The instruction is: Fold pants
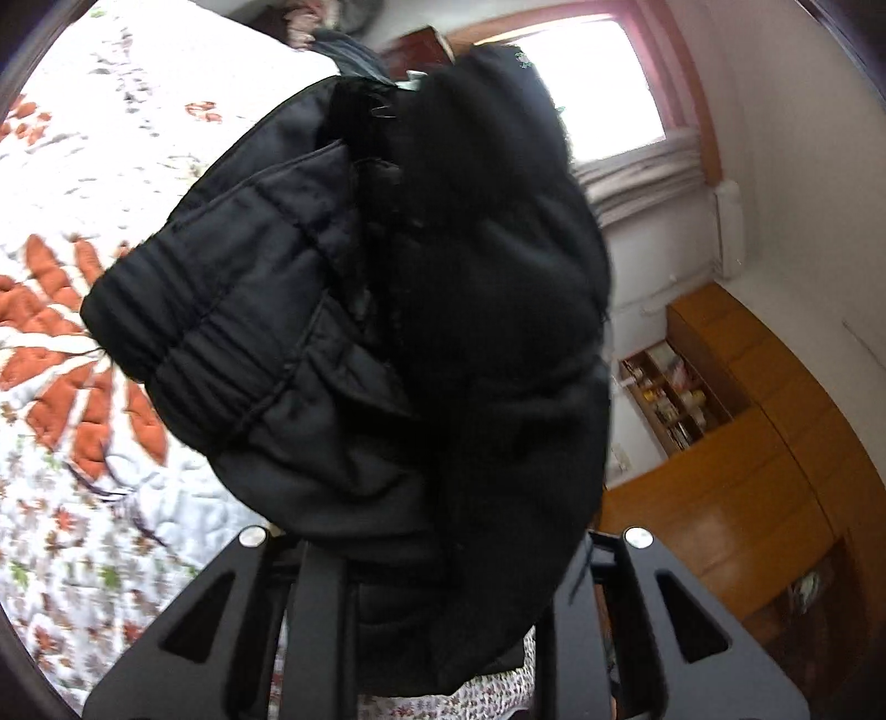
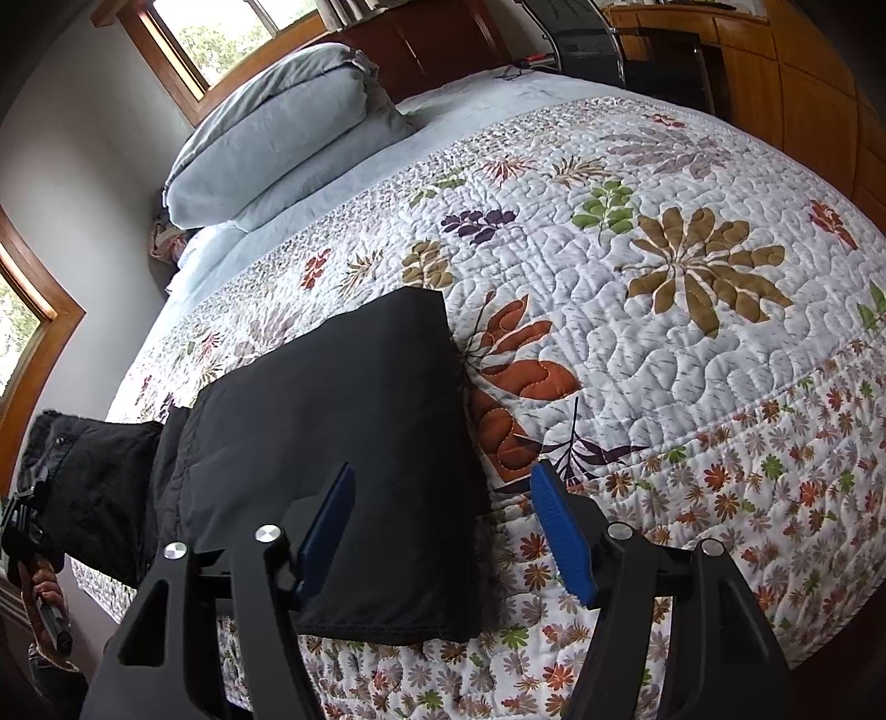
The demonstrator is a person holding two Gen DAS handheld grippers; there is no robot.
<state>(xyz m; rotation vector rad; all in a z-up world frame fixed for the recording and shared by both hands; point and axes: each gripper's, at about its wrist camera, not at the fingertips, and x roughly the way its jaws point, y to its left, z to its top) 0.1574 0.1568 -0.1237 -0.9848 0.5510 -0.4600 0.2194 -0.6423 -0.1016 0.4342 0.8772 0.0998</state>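
Up close in the left wrist view, we see the black pants (image 1: 387,310) bunched and hanging in front of the lens, their ribbed elastic waistband (image 1: 183,338) turned toward the left side of the frame. The cloth runs down between the two arms of our left hand-held gripper (image 1: 437,603), which is clamped on the fabric; the fingertips themselves are buried in the folds. Behind the bundle lies the floral quilt (image 1: 83,210) of the bed, and to the right stand a bright window (image 1: 598,99) and a wooden cabinet (image 1: 775,421) with small items on an open shelf.

From the right wrist view, we see the rest of the pants (image 2: 343,432) spread flat on the quilt (image 2: 664,288) near the bed's edge, with a lifted end (image 2: 94,476) rising toward the left, where the other hand-held gripper (image 2: 25,520) shows at the frame's border. Our right hand-held gripper (image 2: 443,531) hangs just above the bed with its jaws set wide and nothing between them. Its blue left pad (image 2: 329,520) sits over the black cloth, while the blue right pad (image 2: 559,531) sits over the bare quilt beside the pants; whether either pad touches anything we cannot tell. A grey pillow (image 2: 288,133) lies at the head of the bed, against the dark wooden headboard (image 2: 432,33).
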